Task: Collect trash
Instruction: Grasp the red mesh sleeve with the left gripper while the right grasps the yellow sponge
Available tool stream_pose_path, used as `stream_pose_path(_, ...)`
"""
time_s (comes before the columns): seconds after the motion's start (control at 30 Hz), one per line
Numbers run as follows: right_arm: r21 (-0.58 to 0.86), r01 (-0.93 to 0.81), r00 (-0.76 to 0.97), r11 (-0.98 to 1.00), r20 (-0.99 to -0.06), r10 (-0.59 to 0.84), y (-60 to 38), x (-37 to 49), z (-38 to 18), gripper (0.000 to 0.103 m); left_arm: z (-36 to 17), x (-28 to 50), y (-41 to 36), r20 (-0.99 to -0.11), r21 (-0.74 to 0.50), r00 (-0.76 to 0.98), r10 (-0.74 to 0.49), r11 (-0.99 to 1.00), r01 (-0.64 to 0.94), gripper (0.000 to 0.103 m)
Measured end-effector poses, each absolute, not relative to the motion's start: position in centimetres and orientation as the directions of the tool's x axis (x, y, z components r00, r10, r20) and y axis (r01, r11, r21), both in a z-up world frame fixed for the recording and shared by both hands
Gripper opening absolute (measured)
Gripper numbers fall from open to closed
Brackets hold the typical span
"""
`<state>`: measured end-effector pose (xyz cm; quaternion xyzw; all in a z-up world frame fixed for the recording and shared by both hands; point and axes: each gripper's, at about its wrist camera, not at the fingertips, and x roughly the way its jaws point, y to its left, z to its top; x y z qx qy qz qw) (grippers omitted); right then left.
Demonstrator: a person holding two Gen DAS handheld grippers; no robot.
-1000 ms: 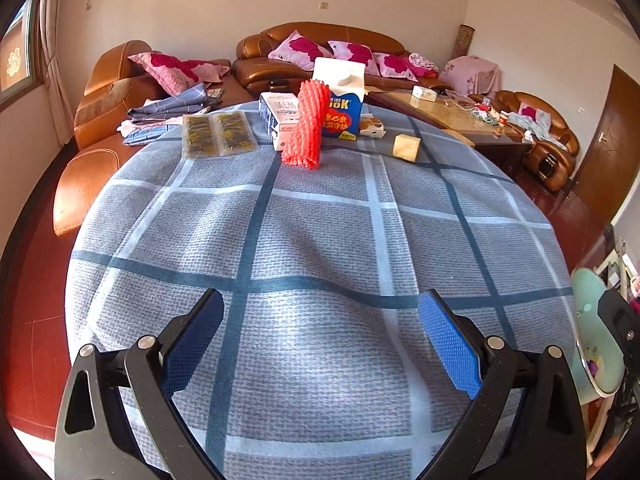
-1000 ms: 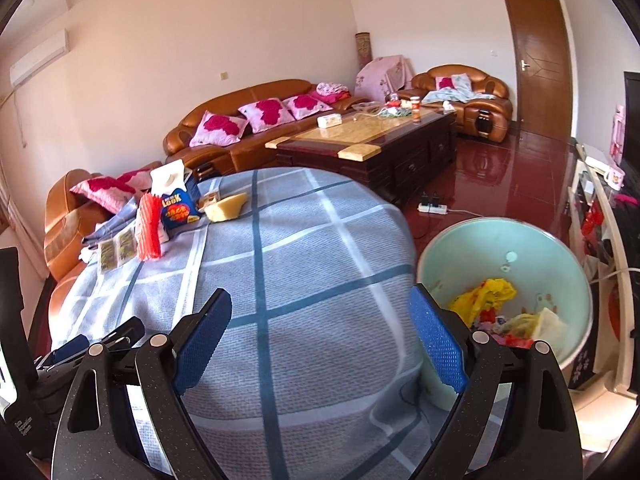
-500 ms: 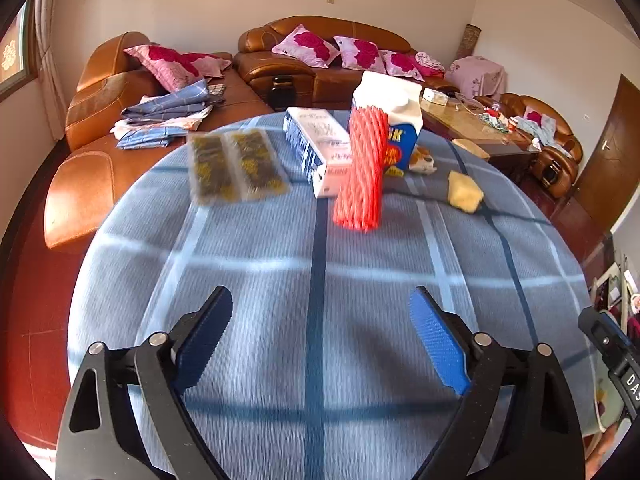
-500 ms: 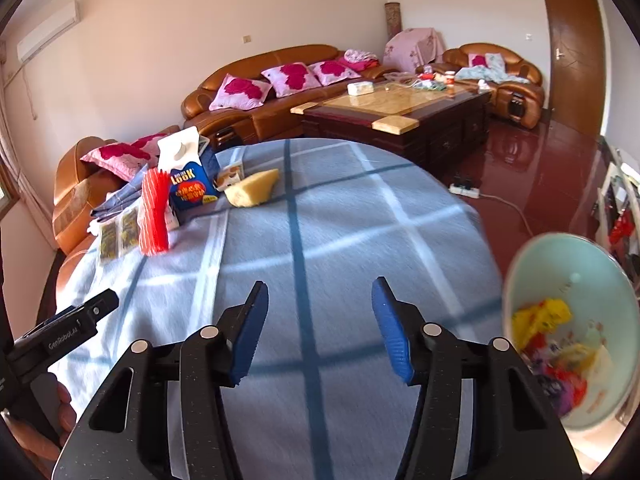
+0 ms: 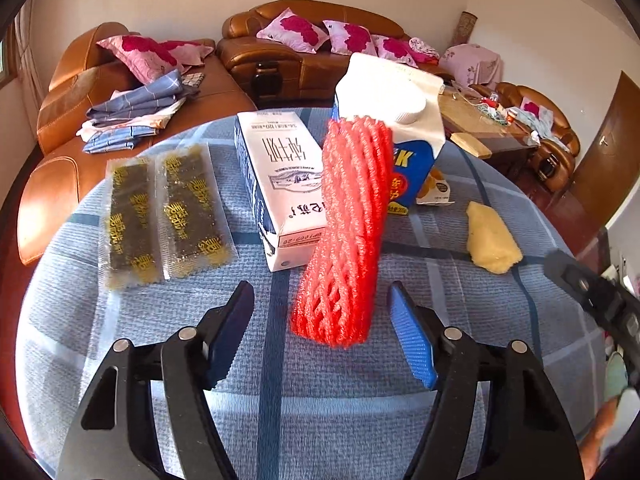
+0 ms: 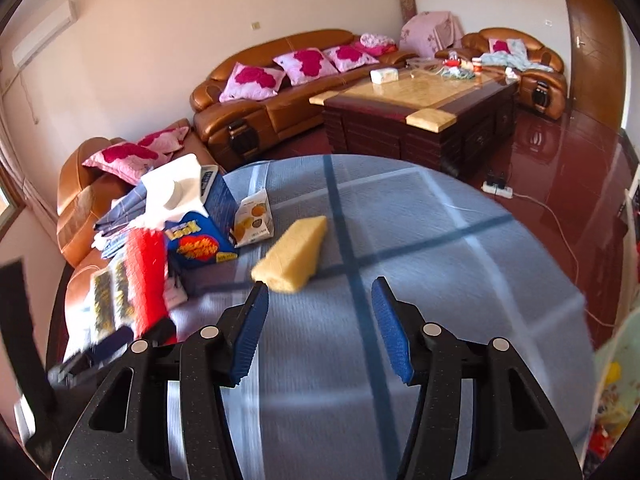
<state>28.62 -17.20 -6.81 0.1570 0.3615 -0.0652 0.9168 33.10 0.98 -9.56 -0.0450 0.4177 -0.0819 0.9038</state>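
Left wrist view: the left gripper (image 5: 322,316) is spread wide and holds nothing; the red foam net sleeve (image 5: 346,236) stands upright just beyond its blue ribbed pads (image 5: 412,340), not touching. Behind the sleeve lie a white carton (image 5: 280,184) on its side and an upright blue-and-white carton (image 5: 400,132). Two clear packets (image 5: 164,212) lie left, a yellow sponge wedge (image 5: 492,240) right, all on the checked tablecloth (image 5: 360,380).

Right wrist view: the right gripper (image 6: 318,324) is open and empty, with the yellow sponge wedge (image 6: 292,256) just past its left pad. A pale green bin (image 6: 616,380) holding colourful trash shows at the right edge.

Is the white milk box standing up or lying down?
Lying down. The white milk box rests flat on the tablecloth, its printed face up, beside the upright red foam net.
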Motion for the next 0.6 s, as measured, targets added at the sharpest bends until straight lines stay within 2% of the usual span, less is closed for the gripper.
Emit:
stream_pose_path(0.2, 0.249, 0.254, 0.691, 0.935, -0.723, 0.005, -16.3, 33.6, -9.1, 0.054, -10.4, 33.3, 1.8, -0.730, -0.232, 0.641, -0.237, 0.968, 0.095, 0.068)
stream_pose_path(0.27, 0.263, 0.251, 0.673, 0.932, -0.739, 0.028, -16.1, 34.3, -9.9, 0.047, -10.5, 33.4, 1.8, -0.728, -0.252, 0.636, -0.257, 0.963, 0.101, 0.068)
stream_pose_path(0.3, 0.286, 0.240, 0.660, 0.928, -0.749, 0.060, -16.0, 34.4, -10.5, 0.037, -10.5, 33.4, 1.9, -0.724, -0.260, 0.637, -0.264, 0.960, 0.102, 0.068)
stream_pose_path(0.33, 0.280, 0.243, 0.663, 0.929, -0.747, 0.052, -15.9, 34.2, -10.6, 0.035, -10.5, 33.4, 1.9, -0.722, -0.269, 0.637, -0.271, 0.958, 0.103, 0.066)
stream_pose_path(0.37, 0.276, 0.240, 0.669, 0.931, -0.742, 0.047, -15.8, 33.9, -10.4, 0.034, -10.5, 33.5, 2.0, -0.718, -0.279, 0.636, -0.282, 0.954, 0.108, 0.063)
stream_pose_path(0.43, 0.284, 0.231, 0.675, 0.931, -0.735, 0.057, -15.7, 32.9, -10.2, 0.031, -10.6, 33.5, 1.9, -0.714, -0.300, 0.627, -0.311, 0.945, 0.127, 0.036)
stream_pose_path(0.6, 0.323, 0.250, 0.713, 0.913, -0.699, 0.051, -16.2, 28.7, -8.6, 0.030, -10.5, 33.3, 2.0, -0.702, -0.321, 0.623, -0.343, 0.935, 0.153, 0.027)
